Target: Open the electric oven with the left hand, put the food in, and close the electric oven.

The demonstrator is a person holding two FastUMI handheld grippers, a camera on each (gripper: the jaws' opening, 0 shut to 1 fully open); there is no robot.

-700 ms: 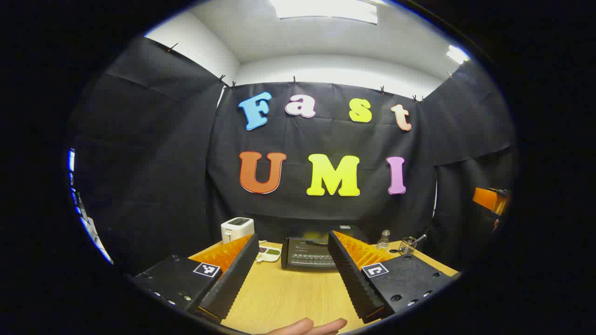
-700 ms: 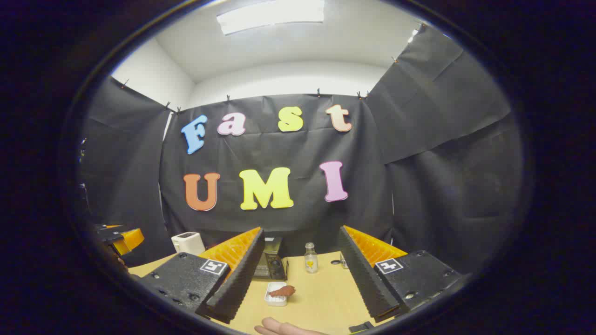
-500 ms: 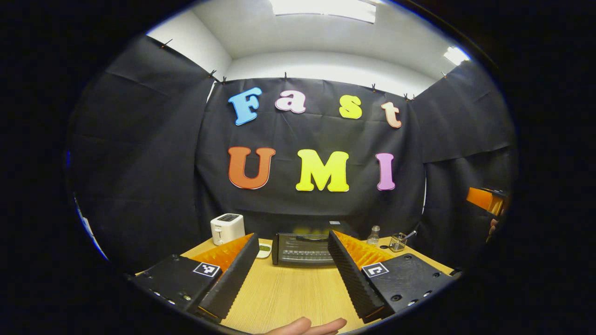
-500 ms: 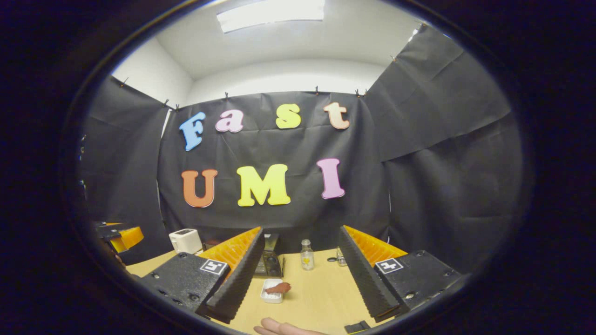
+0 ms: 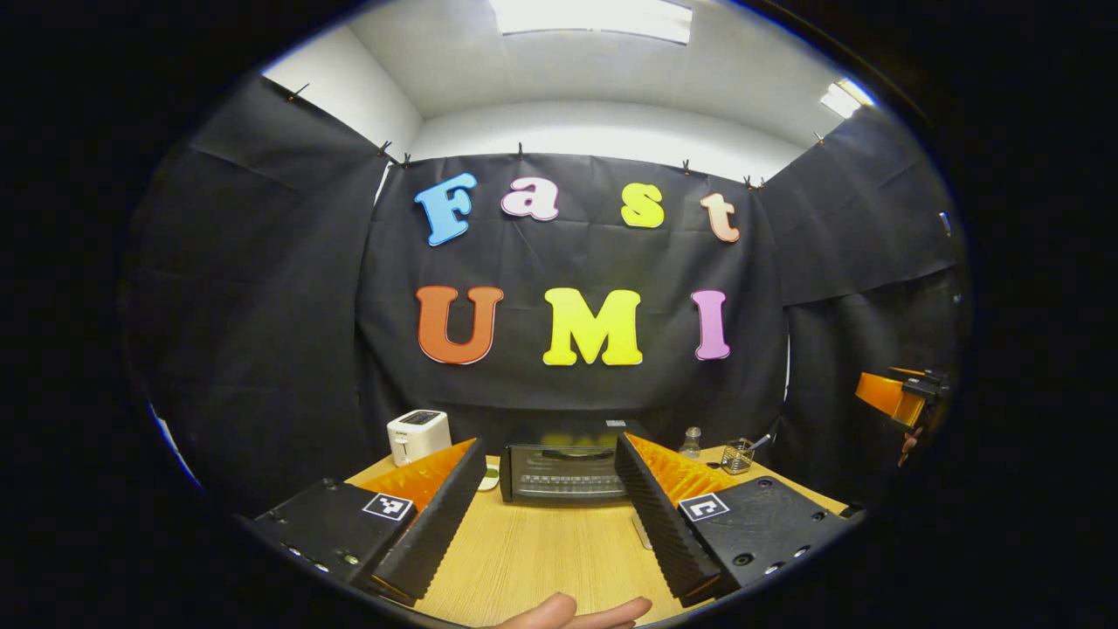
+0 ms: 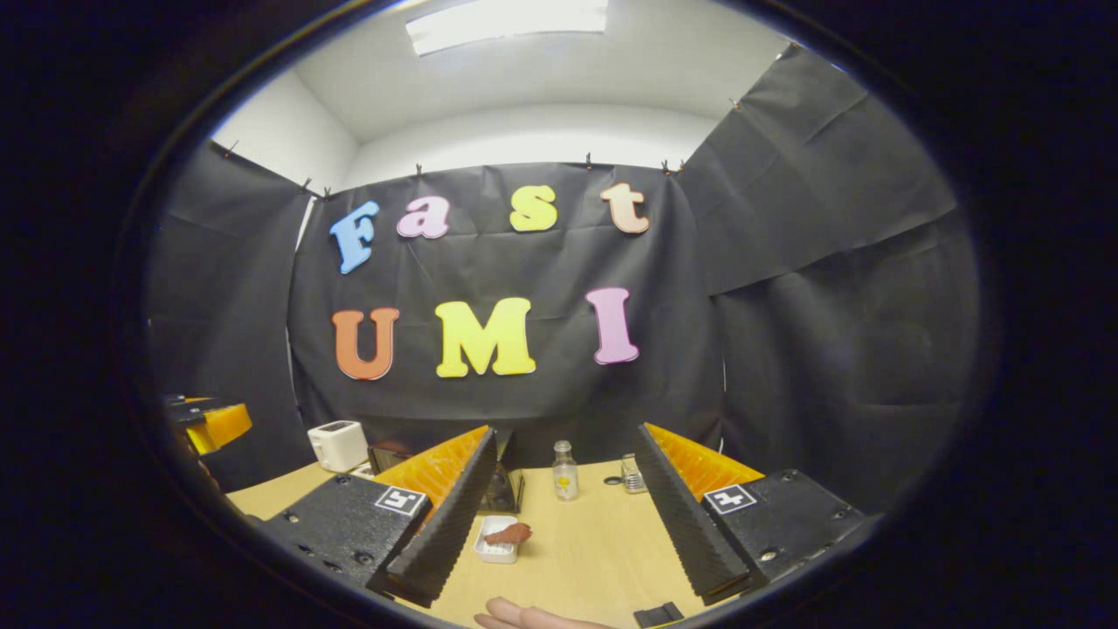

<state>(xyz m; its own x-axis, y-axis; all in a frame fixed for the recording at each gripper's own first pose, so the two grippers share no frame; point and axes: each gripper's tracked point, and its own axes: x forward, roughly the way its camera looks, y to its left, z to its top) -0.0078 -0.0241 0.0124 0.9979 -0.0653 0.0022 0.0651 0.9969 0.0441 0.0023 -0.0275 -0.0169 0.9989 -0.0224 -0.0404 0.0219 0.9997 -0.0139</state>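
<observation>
The black electric oven (image 5: 563, 473) stands at the back of the wooden table (image 5: 541, 559) with its door closed and the handle along the top. My left gripper (image 5: 548, 447) hangs open in front of it, some way off, nothing between its fingers. In the right gripper view a brown piece of food (image 6: 510, 533) lies on a small white tray (image 6: 489, 552) on the table. My right gripper (image 6: 566, 434) is open above and short of the tray. The oven (image 6: 504, 491) peeks out behind its left finger.
A white toaster (image 5: 418, 434) stands left of the oven, with a small glass bottle (image 5: 691, 443) and a wire basket (image 5: 741, 455) to its right. The bottle (image 6: 564, 472) sits behind the tray. A hand (image 5: 576, 611) shows at the bottom edge.
The oven has slid a little left in the left gripper view and now shows more face-on. In the right gripper view the tray has drifted down and left. Both grippers stay open.
</observation>
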